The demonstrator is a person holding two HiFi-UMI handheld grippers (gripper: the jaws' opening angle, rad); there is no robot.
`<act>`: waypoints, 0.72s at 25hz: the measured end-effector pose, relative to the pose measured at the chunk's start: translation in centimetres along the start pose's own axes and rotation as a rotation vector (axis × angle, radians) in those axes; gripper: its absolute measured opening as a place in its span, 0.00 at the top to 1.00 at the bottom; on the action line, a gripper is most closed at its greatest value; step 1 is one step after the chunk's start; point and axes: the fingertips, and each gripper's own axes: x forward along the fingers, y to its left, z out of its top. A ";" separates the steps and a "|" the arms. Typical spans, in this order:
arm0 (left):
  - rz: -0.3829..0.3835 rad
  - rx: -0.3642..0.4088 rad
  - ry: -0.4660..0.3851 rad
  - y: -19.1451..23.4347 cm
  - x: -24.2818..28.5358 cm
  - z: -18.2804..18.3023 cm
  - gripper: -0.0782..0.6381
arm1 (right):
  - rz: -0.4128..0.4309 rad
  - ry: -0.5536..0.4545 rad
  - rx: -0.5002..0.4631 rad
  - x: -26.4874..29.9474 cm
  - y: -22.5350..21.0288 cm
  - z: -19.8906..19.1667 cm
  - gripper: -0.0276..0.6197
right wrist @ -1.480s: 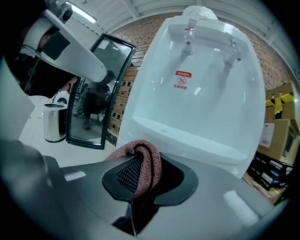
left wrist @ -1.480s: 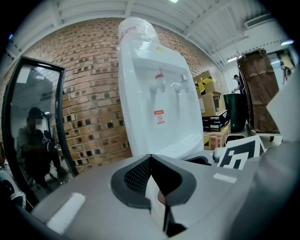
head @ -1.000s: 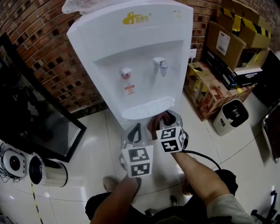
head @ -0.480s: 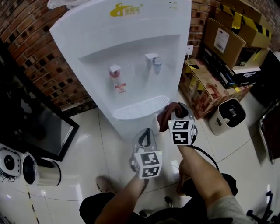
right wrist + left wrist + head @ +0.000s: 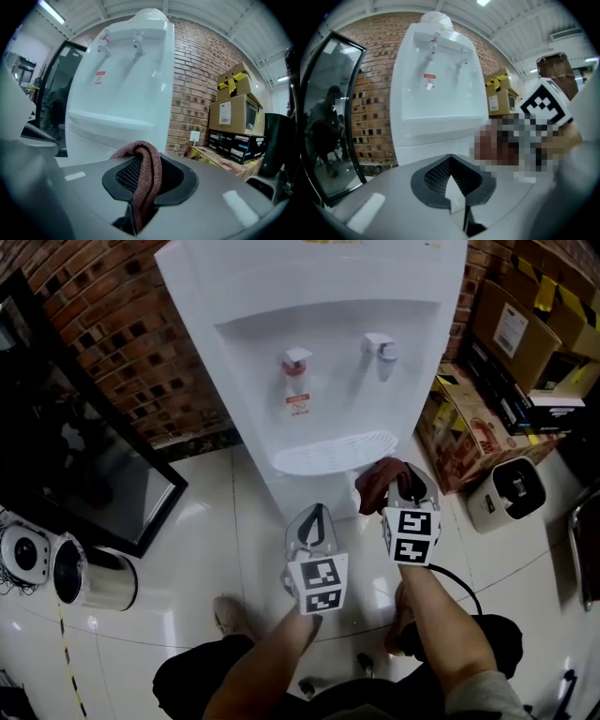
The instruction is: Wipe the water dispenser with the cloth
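The white water dispenser [image 5: 319, 334] stands against the brick wall, with a red tap [image 5: 295, 360], a second tap [image 5: 380, 345] and a drip tray [image 5: 333, 454]. My right gripper [image 5: 401, 486] is shut on a reddish-brown cloth [image 5: 380, 479], just below the tray's right end at the dispenser's lower front. In the right gripper view the cloth [image 5: 147, 173] hangs folded over the pads, with the dispenser [image 5: 122, 93] close ahead. My left gripper [image 5: 315, 510] sits lower and to the left, shut with nothing in it. Its tips [image 5: 450, 159] meet in front of the dispenser [image 5: 436, 93].
Stacked cardboard boxes [image 5: 525, 334] and a small white appliance [image 5: 511, 491] crowd the floor right of the dispenser. A dark glass panel [image 5: 75, 456] leans at the left, with a steel canister [image 5: 89, 576] on the glossy tile floor. The person's shoe [image 5: 225, 615] is below.
The right gripper has carried the cloth rightward along the dispenser's lower front. The left gripper has dropped lower, away from the tray. My view has shifted.
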 end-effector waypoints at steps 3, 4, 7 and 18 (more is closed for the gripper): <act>0.079 0.000 -0.013 3.9 -1.2 -1.0 0.89 | 0.105 -0.099 -0.027 -1.2 5.9 1.3 0.82; 0.117 0.001 -0.005 5.8 -1.7 -1.6 0.89 | 0.150 -0.125 -0.036 -1.6 8.2 1.6 0.82; 0.249 -0.019 0.032 12.2 -3.5 -3.6 0.89 | 0.288 -0.143 -0.070 -2.2 14.7 1.4 0.82; 0.403 -0.068 0.078 19.9 -7.1 -7.1 0.89 | 0.437 0.009 -0.067 0.8 26.8 -3.1 0.82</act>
